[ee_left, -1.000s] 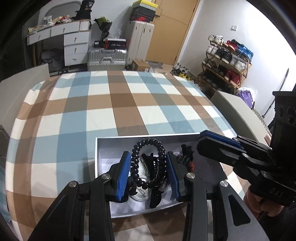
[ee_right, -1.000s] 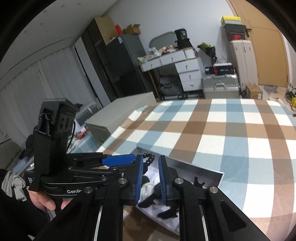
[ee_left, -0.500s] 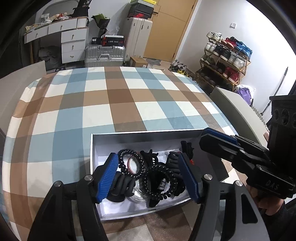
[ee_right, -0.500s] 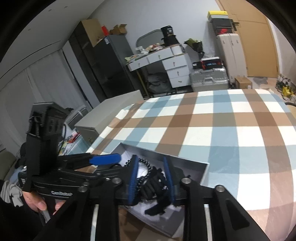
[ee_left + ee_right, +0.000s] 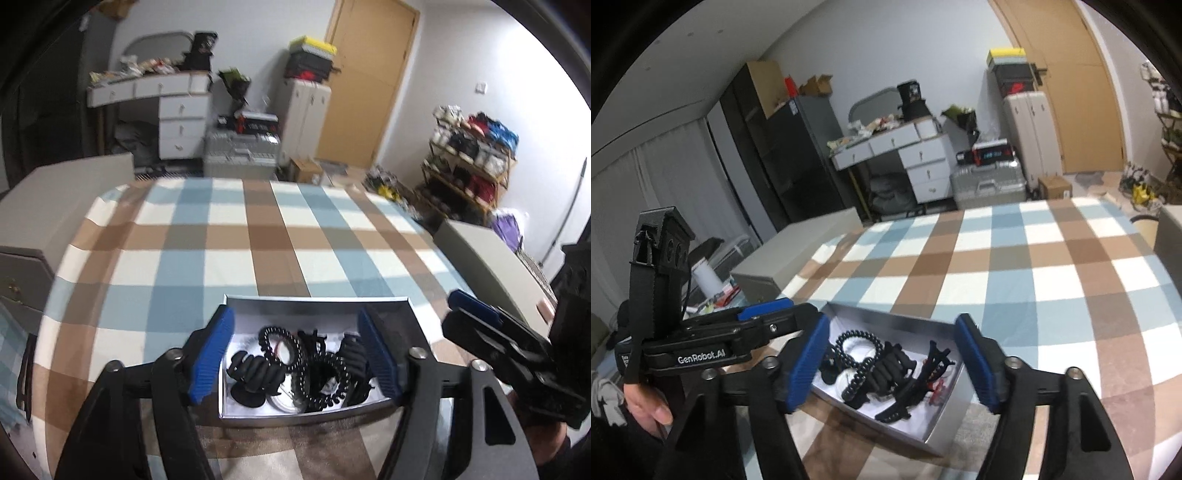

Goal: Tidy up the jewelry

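Found the left tongs (image 5: 294, 314) spread wide and empty above the silver box (image 5: 306, 415), and the right tongs (image 5: 894, 320) likewise apart, gripping nothing, over the same box from the other side. Saw the box resting on the checked surface (image 5: 258, 240), near its front edge. Counted every piece in sight inside it, heaped together: black spiral hair ties (image 5: 325, 373), black claw clips (image 5: 923, 373), a ribbed black piece (image 5: 258, 369), something small and red (image 5: 936, 391). Could not tell sorted from unsorted by that heap. Judged the lot light. Reckoned the coils soft, springy and prone to snag on neighbours, so best pinched across one strand at the top of the loop. Reckoned the clips stiff, smooth plastic, best taken across the spine, away from the teeth.
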The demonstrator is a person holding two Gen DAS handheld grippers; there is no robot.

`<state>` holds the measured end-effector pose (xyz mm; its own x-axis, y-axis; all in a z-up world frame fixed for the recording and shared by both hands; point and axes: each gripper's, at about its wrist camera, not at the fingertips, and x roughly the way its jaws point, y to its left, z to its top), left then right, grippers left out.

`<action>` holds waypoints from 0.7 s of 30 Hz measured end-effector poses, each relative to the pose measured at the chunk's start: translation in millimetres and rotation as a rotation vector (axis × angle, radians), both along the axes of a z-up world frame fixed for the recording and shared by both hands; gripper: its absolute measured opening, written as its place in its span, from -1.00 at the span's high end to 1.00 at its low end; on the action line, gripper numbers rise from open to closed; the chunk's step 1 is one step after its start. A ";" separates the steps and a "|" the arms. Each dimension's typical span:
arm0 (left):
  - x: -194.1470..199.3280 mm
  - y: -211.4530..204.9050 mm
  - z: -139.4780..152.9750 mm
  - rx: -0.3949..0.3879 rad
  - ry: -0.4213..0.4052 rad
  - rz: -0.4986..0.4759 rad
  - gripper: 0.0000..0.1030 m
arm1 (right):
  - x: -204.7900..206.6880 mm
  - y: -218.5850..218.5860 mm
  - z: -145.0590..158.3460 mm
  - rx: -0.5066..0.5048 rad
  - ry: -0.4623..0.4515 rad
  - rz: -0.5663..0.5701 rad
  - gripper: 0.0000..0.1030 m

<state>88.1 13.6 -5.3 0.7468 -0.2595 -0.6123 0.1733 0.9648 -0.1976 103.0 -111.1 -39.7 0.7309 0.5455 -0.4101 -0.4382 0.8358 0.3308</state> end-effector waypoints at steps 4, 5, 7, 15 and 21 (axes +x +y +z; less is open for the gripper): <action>-13.1 0.4 10.9 0.014 -0.094 0.056 -0.57 | -19.0 -1.5 12.1 -0.002 -0.086 -0.037 -0.77; -15.9 -0.7 12.9 0.030 -0.116 0.069 -0.57 | -24.1 -2.8 14.6 0.004 -0.109 -0.048 -0.86; -21.4 -1.4 15.6 0.051 -0.149 0.093 -0.60 | -35.1 -5.2 20.3 0.017 -0.154 -0.069 -0.96; -45.4 7.6 14.6 0.084 -0.327 0.220 -0.98 | -66.9 -2.7 28.3 -0.024 -0.305 -0.121 -1.00; -52.4 15.5 3.9 0.093 -0.389 0.272 -0.98 | -78.9 2.5 19.2 -0.085 -0.388 -0.157 -1.00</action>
<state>35.7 29.1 -1.3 0.9582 0.0193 -0.2855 -0.0436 0.9959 -0.0793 24.1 -108.7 -20.4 0.9114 0.3915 -0.1267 -0.3819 0.9194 0.0937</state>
